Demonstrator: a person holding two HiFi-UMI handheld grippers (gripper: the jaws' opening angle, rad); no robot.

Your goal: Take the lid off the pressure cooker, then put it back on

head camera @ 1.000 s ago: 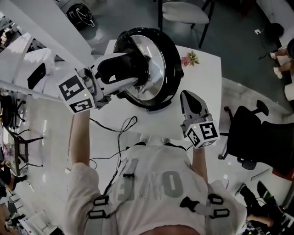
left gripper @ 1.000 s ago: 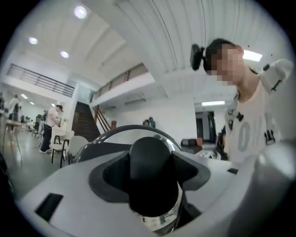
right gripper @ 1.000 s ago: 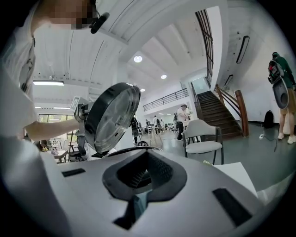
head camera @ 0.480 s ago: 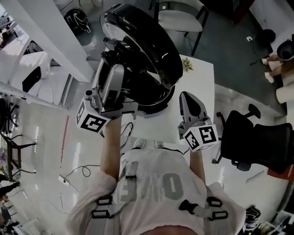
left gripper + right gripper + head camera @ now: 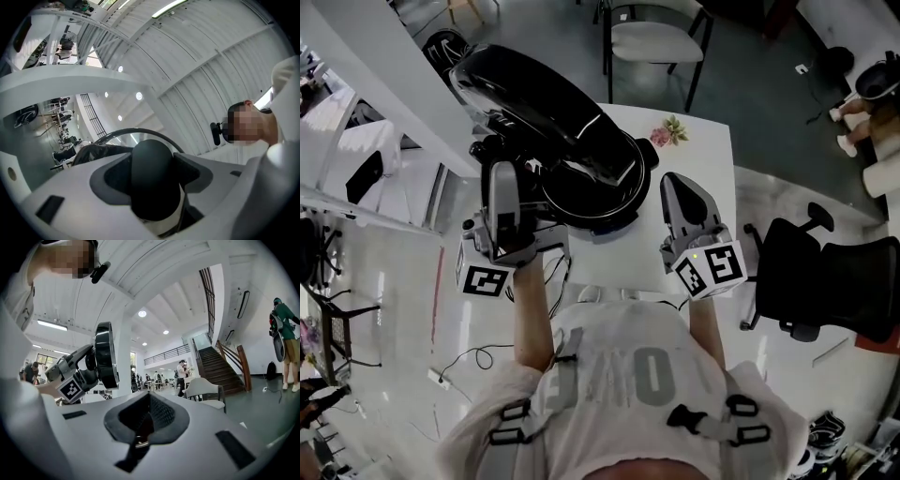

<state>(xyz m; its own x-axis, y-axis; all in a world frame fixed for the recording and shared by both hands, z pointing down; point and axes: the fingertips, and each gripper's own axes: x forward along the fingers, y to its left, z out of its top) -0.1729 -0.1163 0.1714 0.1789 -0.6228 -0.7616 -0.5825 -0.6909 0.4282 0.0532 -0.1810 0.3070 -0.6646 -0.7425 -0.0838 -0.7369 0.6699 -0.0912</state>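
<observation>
The black pressure cooker lid point(image 5: 548, 94) hangs tilted on edge above and left of the open cooker pot point(image 5: 609, 211) on the white table point(image 5: 698, 150). My left gripper point(image 5: 503, 178) points upward and is shut on the lid's handle. In the left gripper view the black handle point(image 5: 152, 183) fills the gap between the jaws, with the lid's rim point(image 5: 136, 132) behind it. My right gripper point(image 5: 677, 187) hovers just right of the pot, shut and empty. The right gripper view shows its pads point(image 5: 149, 401) meeting, and the lid point(image 5: 106, 355) edge-on at the left.
A small flower sprig point(image 5: 667, 131) lies on the table behind the pot. A cable point(image 5: 555, 267) runs off the near table edge. A white chair point(image 5: 654, 37) stands beyond the table, a black office chair point(image 5: 811, 272) to the right, and a white beam point(image 5: 384, 75) at the left.
The left gripper has swung upward and drawn nearer with the lid, tipping it from across the pot onto its edge and uncovering the pot. The right gripper has risen slightly.
</observation>
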